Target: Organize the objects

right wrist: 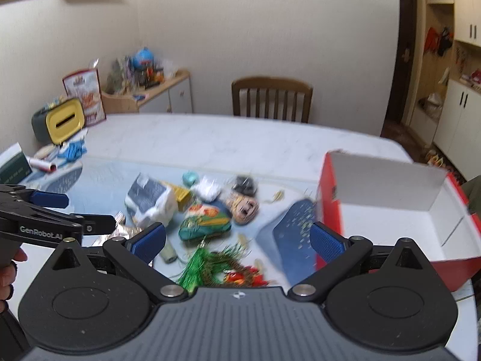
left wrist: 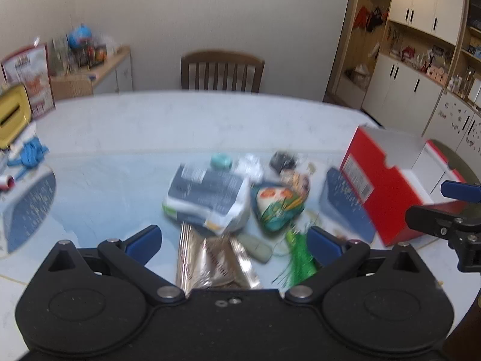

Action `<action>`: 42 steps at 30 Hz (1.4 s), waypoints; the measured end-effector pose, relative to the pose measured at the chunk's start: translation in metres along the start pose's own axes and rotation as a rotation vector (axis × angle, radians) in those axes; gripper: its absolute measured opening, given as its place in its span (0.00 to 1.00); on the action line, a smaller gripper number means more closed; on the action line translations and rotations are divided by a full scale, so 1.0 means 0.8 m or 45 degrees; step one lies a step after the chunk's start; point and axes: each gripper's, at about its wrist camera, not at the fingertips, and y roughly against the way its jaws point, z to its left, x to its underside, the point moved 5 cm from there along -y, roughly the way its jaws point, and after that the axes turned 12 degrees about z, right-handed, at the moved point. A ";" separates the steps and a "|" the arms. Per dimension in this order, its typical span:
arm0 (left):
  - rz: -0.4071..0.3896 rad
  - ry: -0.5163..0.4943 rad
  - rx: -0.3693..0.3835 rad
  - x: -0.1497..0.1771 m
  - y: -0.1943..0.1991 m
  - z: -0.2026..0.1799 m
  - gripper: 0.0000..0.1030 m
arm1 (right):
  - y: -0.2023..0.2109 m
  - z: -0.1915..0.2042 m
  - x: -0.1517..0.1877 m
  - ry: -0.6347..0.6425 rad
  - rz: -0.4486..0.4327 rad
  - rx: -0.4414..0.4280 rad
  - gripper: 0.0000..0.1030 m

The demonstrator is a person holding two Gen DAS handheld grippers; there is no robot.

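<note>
Two grippers hang over one cluttered white table (left wrist: pixel 168 120). In the left wrist view the left gripper (left wrist: pixel 234 242) has its jaws released, spread wide, with nothing between them but the near edge of the clutter: a crinkled foil wrapper (left wrist: pixel 210 261) lies just ahead, beside a pale green oblong thing (left wrist: pixel 258 248) and a tuft of green tinsel (left wrist: pixel 297 255). Farther on sit a grey-and-white packet (left wrist: pixel 207 198), a green and orange pouch (left wrist: pixel 278 207), a small teal roll (left wrist: pixel 221 161) and a dark blurred lump (left wrist: pixel 282 159) (too smeared to name). A red shoebox (left wrist: pixel 387 186) stands open at the right, white inside, with nothing seen in the part of it that shows. The right gripper (left wrist: pixel 451 204) pokes in at the right edge. A wooden chair (left wrist: pixel 222 70) faces the far side; a yellow-lidded bin (left wrist: pixel 12 114) and blue cord (left wrist: pixel 30 153) lie at the left.

From the right wrist view the right gripper (right wrist: pixel 237 240) also has its jaws released and holds nothing, hovering over the tinsel (right wrist: pixel 198 261) and a red-and-green feathery ornament (right wrist: pixel 240 273). The pouch (right wrist: pixel 204 222) and packet (right wrist: pixel 150 198) lie just beyond, touching one another. The shoebox (right wrist: pixel 390 210) sits right of the pile, its visible floor bare. The left gripper (right wrist: pixel 54 210) reaches in at the left, a hand (right wrist: pixel 9 273) below it.
</note>
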 end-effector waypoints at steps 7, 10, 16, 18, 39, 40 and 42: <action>0.154 0.031 0.035 0.006 -0.053 0.032 0.96 | -0.057 0.020 -0.011 0.019 0.096 0.034 0.97; 0.173 0.026 0.055 0.003 -0.064 0.038 0.96 | -0.084 0.024 -0.031 0.026 0.115 0.033 0.97; 0.212 0.001 0.090 0.005 -0.083 0.043 0.96 | -0.141 0.038 -0.053 0.064 0.196 -0.013 0.97; 0.222 0.000 0.089 0.006 -0.088 0.045 0.95 | -0.157 0.040 -0.056 0.055 0.229 -0.022 0.97; 0.264 -0.022 0.153 0.015 -0.112 0.054 0.74 | -0.236 0.062 -0.063 0.094 0.383 -0.023 0.80; 0.266 -0.023 0.160 0.015 -0.112 0.053 0.73 | -0.236 0.064 -0.064 0.095 0.382 -0.025 0.77; 0.270 -0.022 0.184 0.015 -0.112 0.053 0.67 | -0.235 0.065 -0.066 0.093 0.383 -0.021 0.75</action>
